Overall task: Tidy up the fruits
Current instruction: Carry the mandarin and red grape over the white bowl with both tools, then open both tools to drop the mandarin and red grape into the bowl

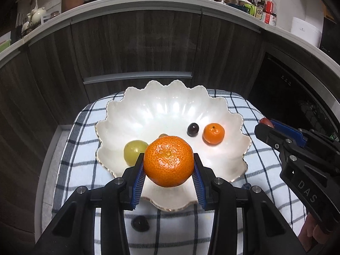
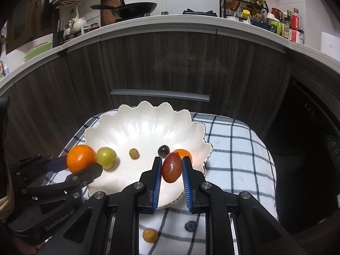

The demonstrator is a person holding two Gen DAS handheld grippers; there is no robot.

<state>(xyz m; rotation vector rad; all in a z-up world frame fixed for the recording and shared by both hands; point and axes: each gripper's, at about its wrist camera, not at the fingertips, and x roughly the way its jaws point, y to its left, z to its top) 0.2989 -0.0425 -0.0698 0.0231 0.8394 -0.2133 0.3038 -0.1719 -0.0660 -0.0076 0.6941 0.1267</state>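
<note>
My left gripper (image 1: 169, 165) is shut on a large orange mandarin (image 1: 169, 161), held above the near rim of a white scalloped bowl (image 1: 161, 106). My right gripper (image 2: 171, 167) is shut on a red oval grape (image 2: 172, 167) over the bowl's (image 2: 144, 116) right front edge. Inside the bowl lie a green fruit (image 1: 132, 151), a dark grape (image 1: 193, 129), a small mandarin (image 1: 213, 133) and a small tan fruit (image 2: 134, 153). In the right wrist view the left gripper (image 2: 85, 165) shows at the left with its mandarin (image 2: 81, 158).
The bowl stands on a blue-checked cloth (image 2: 233, 148). Loose on the cloth near me are a dark grape (image 1: 140, 223), a tan fruit (image 2: 150, 235) and a blueberry (image 2: 190, 226). Dark wood cabinets (image 1: 138, 48) and a cluttered white counter (image 2: 170, 20) rise behind.
</note>
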